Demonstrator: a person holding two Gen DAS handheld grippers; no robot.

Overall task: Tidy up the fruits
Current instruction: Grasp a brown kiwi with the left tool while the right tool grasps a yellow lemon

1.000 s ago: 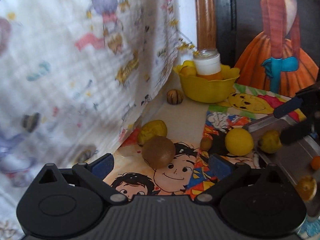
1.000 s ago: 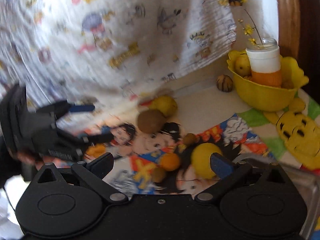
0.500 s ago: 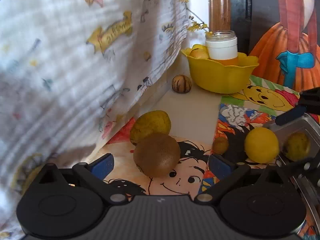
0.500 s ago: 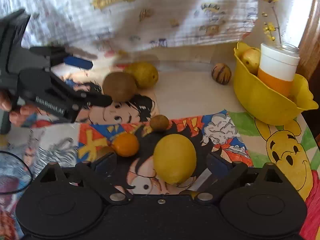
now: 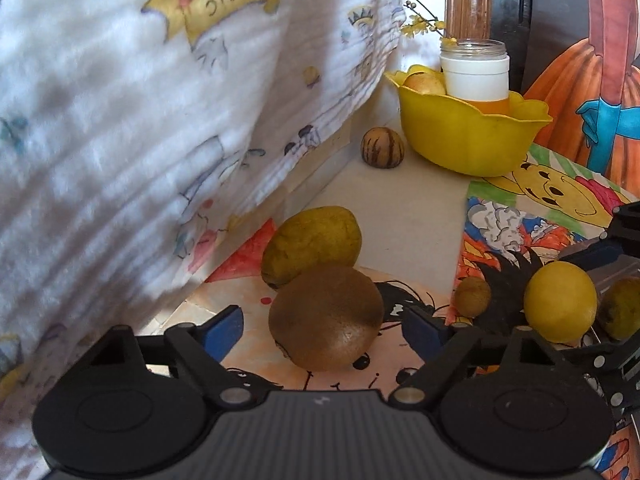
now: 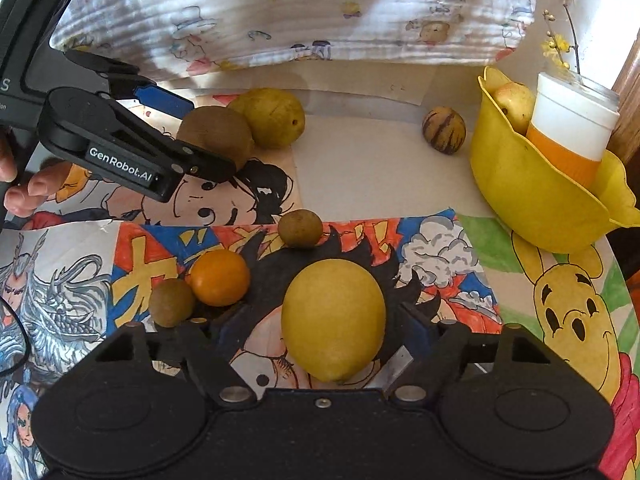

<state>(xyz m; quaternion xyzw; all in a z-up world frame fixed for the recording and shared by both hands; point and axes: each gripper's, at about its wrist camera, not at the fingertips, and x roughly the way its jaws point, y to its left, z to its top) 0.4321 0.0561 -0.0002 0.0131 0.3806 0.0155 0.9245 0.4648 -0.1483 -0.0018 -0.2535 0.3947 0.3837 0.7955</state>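
The left hand-held gripper (image 5: 323, 326) is closing around a brown kiwi (image 5: 325, 316) that sits between its blue pads, not yet pinched, with a greenish-yellow fruit (image 5: 312, 243) just beyond it. The right hand-held gripper (image 6: 326, 330) is closing on a yellow lemon (image 6: 333, 318) between its fingers, gaps still showing; both fruits rest on the table (image 6: 380, 172)

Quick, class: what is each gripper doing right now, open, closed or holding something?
Left gripper: jaws closing around the brown kiwi, pads not yet touching it.
Right gripper: jaws closing around the yellow lemon, not yet gripping.
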